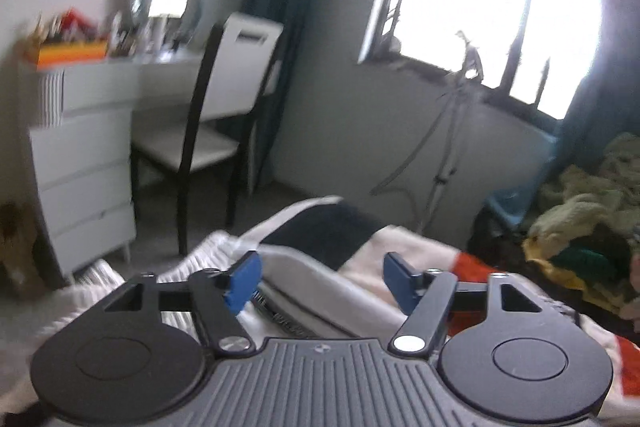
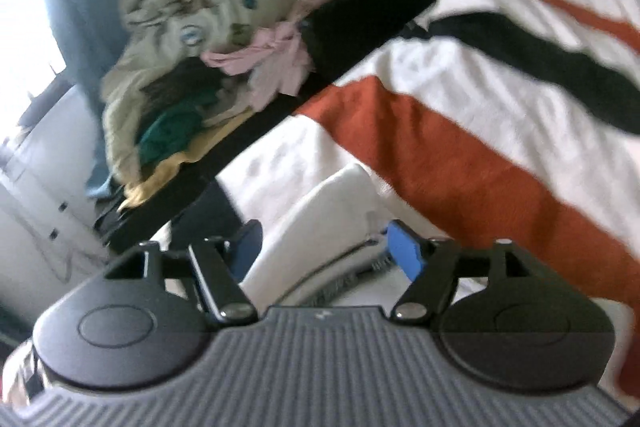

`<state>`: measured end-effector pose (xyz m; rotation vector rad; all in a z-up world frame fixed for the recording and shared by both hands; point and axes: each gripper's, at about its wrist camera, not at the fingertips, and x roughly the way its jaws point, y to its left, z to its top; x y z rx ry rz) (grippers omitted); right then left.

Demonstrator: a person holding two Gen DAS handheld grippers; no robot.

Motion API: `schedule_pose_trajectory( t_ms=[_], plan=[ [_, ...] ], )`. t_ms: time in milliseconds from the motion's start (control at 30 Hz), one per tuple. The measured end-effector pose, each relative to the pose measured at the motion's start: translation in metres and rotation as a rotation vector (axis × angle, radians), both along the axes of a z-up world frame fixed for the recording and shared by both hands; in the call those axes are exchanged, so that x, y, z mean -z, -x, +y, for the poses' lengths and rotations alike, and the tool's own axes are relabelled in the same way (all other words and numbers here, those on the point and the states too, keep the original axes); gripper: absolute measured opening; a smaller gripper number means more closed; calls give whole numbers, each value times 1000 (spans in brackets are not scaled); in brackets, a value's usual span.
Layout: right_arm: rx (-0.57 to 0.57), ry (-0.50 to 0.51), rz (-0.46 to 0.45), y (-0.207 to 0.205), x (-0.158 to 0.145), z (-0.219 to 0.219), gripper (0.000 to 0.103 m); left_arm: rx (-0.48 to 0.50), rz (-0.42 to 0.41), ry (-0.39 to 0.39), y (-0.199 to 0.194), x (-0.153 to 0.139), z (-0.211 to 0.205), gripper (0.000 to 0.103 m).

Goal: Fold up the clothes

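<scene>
left gripper (image 1: 320, 281): matt black plastic arms, ribbed grey body, shiny metal pivot screws, smooth blue plastic pads
right gripper (image 2: 326, 251): same matt black plastic, ribbed grey body, blue pads
white garment (image 2: 320, 227): soft matt cloth
striped blanket (image 2: 480, 131): fuzzy, napped cloth in white, orange and black
clothes pile (image 2: 192, 39): crumpled matt fabrics
dresser (image 1: 84, 163): smooth white finish
chair (image 1: 208, 131): glossy dark frame, smooth pale seat

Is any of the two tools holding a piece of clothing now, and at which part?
Nothing is held. The left tool and the right tool both stand open above the white garment, pads not pressing it.
</scene>
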<state>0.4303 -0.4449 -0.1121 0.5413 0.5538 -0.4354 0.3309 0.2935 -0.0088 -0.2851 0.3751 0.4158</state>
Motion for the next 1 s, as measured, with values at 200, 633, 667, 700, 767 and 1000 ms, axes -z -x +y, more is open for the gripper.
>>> schedule_pose_trajectory(
  t_ms=[200, 633, 667, 700, 767, 1000],
  plan=[
    [-229, 42, -1, 76, -47, 47, 73, 200, -35, -54, 50, -59, -83, 83],
    [-460, 173, -136, 244, -122, 137, 73, 430, -75, -99, 204, -60, -229, 95],
    [-469, 188, -148, 255, -122, 142, 73, 432, -84, -80, 215, -50, -233, 96],
    [-477, 193, -162, 263, -119, 145, 73, 433, -90, -56, 224, -38, -236, 98],
    [-496, 193, -195, 277, -112, 150, 73, 440, -85, -10, 236, -14, -238, 98],
    [-519, 252, -207, 298, -77, 161, 73, 452, -13, -94, 253, 31, -245, 98]
  ],
)
